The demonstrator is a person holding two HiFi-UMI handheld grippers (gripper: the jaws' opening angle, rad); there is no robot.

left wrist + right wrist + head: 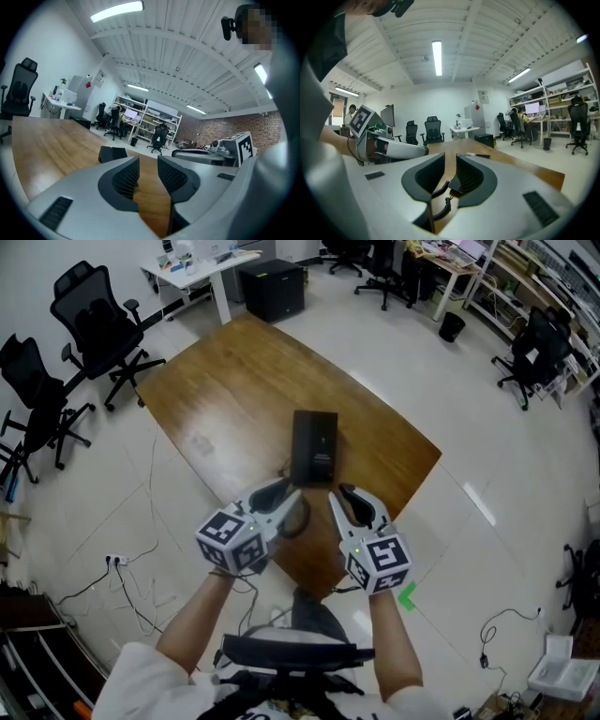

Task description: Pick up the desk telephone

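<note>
The black telephone (314, 446) sits flat on the brown wooden table (234, 371), near the table edge closest to you. It lies just past the tips of your two grippers.

Your left gripper (289, 498) is low over the table, near the phone's left corner on your side. Its jaws are a little way apart. In the left gripper view, only bare wood shows in the gap between them. The phone is farther back and a bit to the left, not between the jaws and not touching them.

Your right gripper (345, 498) is low too, near the phone's other near corner. Its jaws are also a little way apart. In the right gripper view, the curly black cord (442, 189) lies on the table in the gap, with a black bit at its far end. The pads do not press on the cord.

The two grippers are side by side, tips leaning toward each other, with a small space between them. You hold one in each hand, arms reaching out over the table edge.

Black office chairs (94, 315) stand on the pale floor (450, 549) well away from the table.
</note>
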